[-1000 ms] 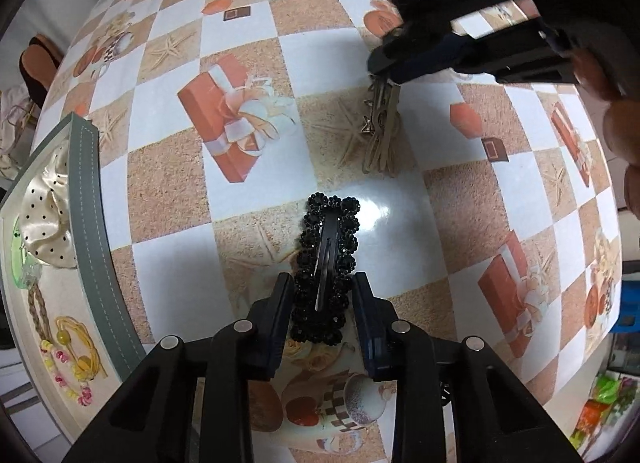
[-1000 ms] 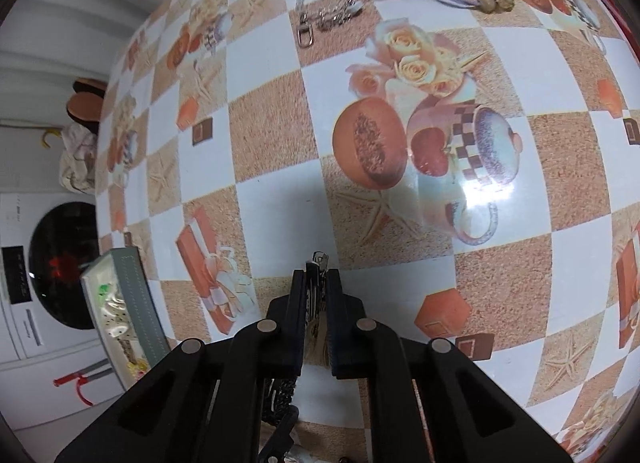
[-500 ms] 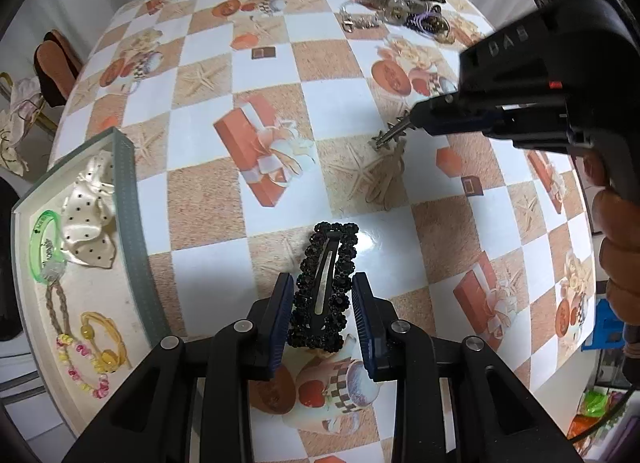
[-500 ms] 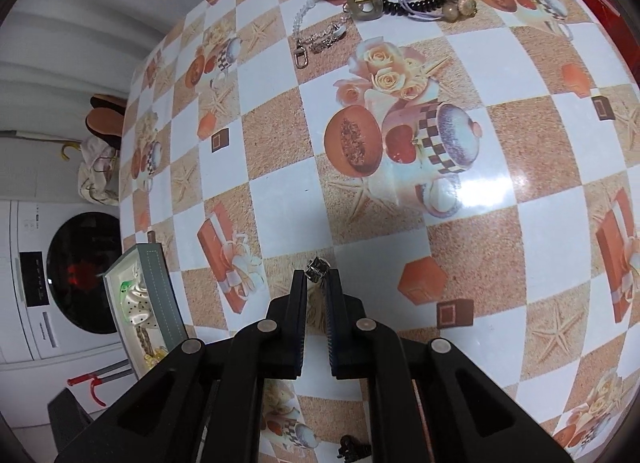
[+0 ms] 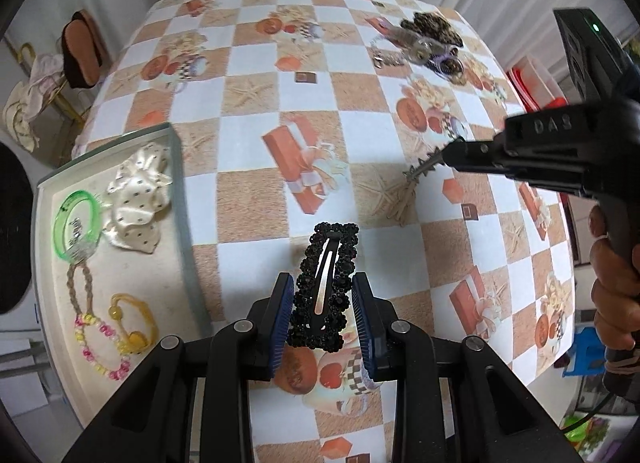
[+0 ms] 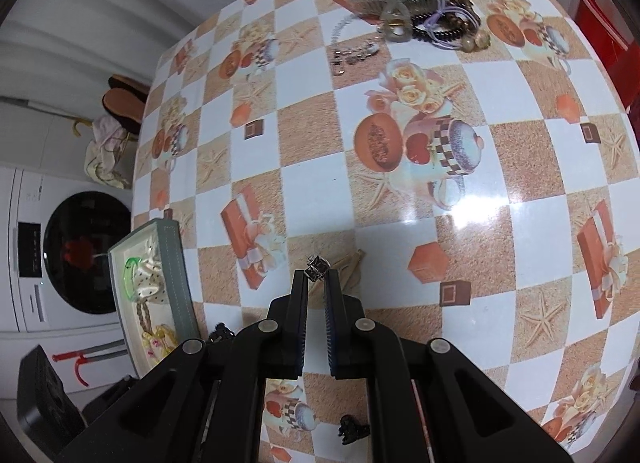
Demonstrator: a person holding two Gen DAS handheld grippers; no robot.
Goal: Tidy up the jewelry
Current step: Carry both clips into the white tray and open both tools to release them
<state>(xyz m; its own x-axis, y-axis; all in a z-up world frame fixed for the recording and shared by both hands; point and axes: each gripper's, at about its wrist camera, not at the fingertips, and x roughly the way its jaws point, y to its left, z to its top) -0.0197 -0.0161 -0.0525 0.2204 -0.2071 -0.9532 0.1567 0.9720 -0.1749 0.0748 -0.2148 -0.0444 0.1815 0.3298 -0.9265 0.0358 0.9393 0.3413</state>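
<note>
My left gripper (image 5: 322, 283) is shut on a black beaded hair clip (image 5: 340, 247), which it holds lengthwise above the checked tablecloth. In the left wrist view my right gripper (image 5: 444, 153) reaches in from the right, shut on a small spiky silver clip (image 5: 420, 169). The right wrist view shows that silver clip (image 6: 317, 263) pinched at the tips of the right gripper (image 6: 317, 277), off the table. A grey-rimmed tray (image 5: 182, 183) at the left holds a green bangle (image 5: 76, 227), a cream dotted scrunchie (image 5: 136, 191), a yellow hair tie and a bead bracelet.
A heap of jewelry (image 6: 420, 11) with a leopard scrunchie, beads and a chain lies at the table's far end. A person's hand (image 5: 612, 295) grips the right tool. A washing machine (image 6: 60, 255) and a chair with a bag stand beyond the left table edge.
Both grippers have risen off the table with their clips, so more of the table and the tray shows. The silver clip has lifted away from its shadow on the cloth.
</note>
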